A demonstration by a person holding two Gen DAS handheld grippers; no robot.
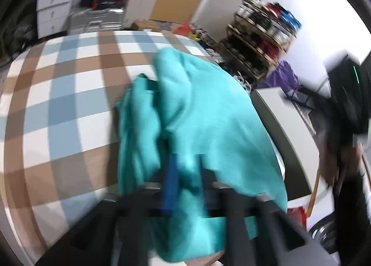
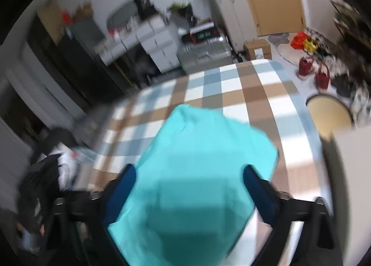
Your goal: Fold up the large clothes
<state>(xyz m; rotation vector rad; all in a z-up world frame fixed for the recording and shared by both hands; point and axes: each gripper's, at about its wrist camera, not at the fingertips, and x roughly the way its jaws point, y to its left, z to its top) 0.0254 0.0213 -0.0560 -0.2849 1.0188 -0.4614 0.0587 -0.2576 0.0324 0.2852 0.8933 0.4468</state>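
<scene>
One teal, soft-knit garment point(image 1: 204, 113) is seen bunched on a bed covered with a blue, brown and white checked cloth point(image 1: 62, 94), near its edge. The left gripper point(image 1: 185, 173) is held over the garment's near part; its jaws are parted, and contact with the fabric cannot be told through blur. The right gripper point(image 2: 189, 180) is held with its blue-padded jaws wide apart, the garment point(image 2: 197, 173) lying below between them, unclamped.

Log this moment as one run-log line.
garment: teal cloth bunched on checked bed | left gripper: open over cloth | right gripper: open
</scene>
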